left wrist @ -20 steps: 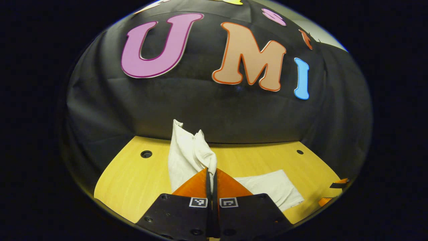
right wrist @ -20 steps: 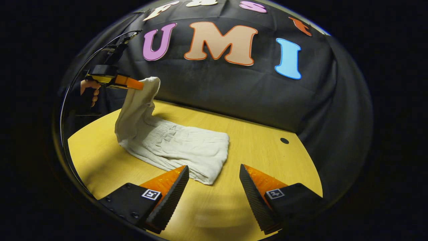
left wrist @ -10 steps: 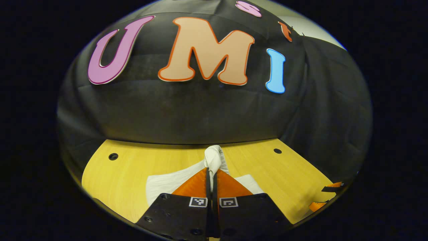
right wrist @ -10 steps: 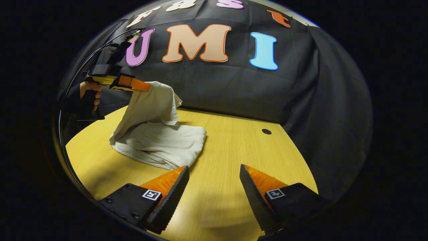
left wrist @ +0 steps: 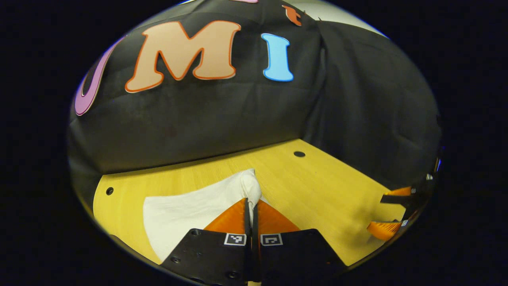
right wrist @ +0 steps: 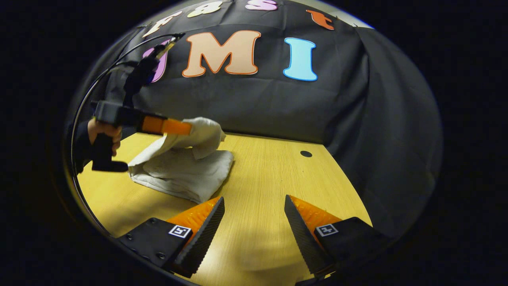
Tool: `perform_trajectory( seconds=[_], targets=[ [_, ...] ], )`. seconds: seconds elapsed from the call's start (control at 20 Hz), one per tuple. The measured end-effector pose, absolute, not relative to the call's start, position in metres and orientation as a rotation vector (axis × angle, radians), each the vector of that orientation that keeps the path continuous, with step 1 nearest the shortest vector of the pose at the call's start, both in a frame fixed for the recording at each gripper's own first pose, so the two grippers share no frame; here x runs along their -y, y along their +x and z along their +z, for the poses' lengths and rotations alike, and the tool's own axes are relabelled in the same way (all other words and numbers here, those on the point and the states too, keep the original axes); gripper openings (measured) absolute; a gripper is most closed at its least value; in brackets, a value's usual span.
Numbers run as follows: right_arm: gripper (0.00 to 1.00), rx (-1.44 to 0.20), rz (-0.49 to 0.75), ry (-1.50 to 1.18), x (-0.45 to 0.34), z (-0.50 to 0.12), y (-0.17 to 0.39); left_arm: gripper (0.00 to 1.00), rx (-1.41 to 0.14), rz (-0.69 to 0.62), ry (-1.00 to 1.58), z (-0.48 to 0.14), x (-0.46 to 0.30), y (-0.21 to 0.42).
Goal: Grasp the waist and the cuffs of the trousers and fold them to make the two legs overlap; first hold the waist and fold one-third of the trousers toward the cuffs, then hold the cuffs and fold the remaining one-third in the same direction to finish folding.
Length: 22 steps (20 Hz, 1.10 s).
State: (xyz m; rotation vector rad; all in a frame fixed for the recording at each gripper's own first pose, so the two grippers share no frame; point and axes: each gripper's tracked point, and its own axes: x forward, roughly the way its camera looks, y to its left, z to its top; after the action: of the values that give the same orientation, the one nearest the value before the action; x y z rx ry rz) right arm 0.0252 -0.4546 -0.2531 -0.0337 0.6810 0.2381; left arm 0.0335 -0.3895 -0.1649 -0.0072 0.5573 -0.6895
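In the left gripper view, the left gripper (left wrist: 250, 200) had its two fingers pressed together on a bunch of white cloth, the end of the trousers (left wrist: 190, 206), which bulged just past the fingertips. From that pinch the cloth spread back and to the left as a flat white sheet lying on the yellow wooden table (left wrist: 317, 186). Which end of the garment was held, waist or cuffs, could not be told.

In the right gripper view the same gripper (right wrist: 186, 128) was seen from the side at the left, held level above the table, with a hand (right wrist: 104, 133) wrapped round its dark handle and a black cable (right wrist: 99, 79) arcing up behind it. The pinched end of the trousers (right wrist: 186, 167) drooped over the fingertips in a rounded lump, hanging above the rest of the garment, which lay on the table in a stacked, folded pile beneath it. The lifted part sloped down from the grip to the pile's left side.

The right gripper (right wrist: 254, 216) stood wide apart, holding nothing, with bare tabletop (right wrist: 270, 174) between its ridged fingers. Its left finger (right wrist: 202, 230) lay just beside the near edge of the folded pile, and whether it touched the cloth could not be told. In the left gripper view, that gripper (left wrist: 391, 212) showed at the far right edge, well apart from the cloth.

A small round hole (right wrist: 306, 153) sat in the table near the back wall of black cloth (right wrist: 357, 119).
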Motion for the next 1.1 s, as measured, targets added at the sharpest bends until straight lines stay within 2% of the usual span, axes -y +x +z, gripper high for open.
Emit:
perform_trajectory(
  seconds=[0.2, 0.25, 0.35, 0.5, 0.55, 0.6, 0.7, 0.75, 1.1],
  targets=[
    [0.98, -0.675, 0.251, -0.02, 0.459, -0.249, 0.028, 0.0, -0.648, -0.682, 0.063, -0.213, 0.397, 0.007],
    [0.98, -0.672, 0.257, -0.012, 0.459, -0.249, 0.029, 0.02, -0.656, -0.678, 0.056, -0.221, 0.398, 0.003],
    [0.98, -0.665, 0.275, 0.004, 0.455, -0.247, 0.032, 0.14, -0.68, -0.68, 0.026, -0.231, 0.402, -0.006],
    [0.98, -0.635, 0.304, 0.02, 0.448, -0.236, 0.037, 0.64, -0.655, -0.648, -0.001, -0.219, 0.392, -0.014],
    [0.98, -0.622, 0.308, 0.028, 0.445, -0.231, 0.041, 0.66, -0.622, -0.63, 0.007, -0.208, 0.386, -0.011],
    [0.98, -0.611, 0.307, 0.038, 0.441, -0.226, 0.047, 0.73, -0.589, -0.607, 0.02, -0.198, 0.375, -0.007],
    [0.98, -0.587, 0.298, 0.07, 0.432, -0.215, 0.058, 0.97, -0.532, -0.56, 0.033, -0.177, 0.351, -0.002],
    [0.98, -0.574, 0.293, 0.088, 0.427, -0.209, 0.062, 0.95, -0.509, -0.531, 0.034, -0.166, 0.335, 0.0],
    [0.98, -0.466, 0.293, 0.106, 0.382, -0.159, 0.084, 0.96, -0.393, -0.325, 0.007, -0.111, 0.218, 0.013]
  ],
)
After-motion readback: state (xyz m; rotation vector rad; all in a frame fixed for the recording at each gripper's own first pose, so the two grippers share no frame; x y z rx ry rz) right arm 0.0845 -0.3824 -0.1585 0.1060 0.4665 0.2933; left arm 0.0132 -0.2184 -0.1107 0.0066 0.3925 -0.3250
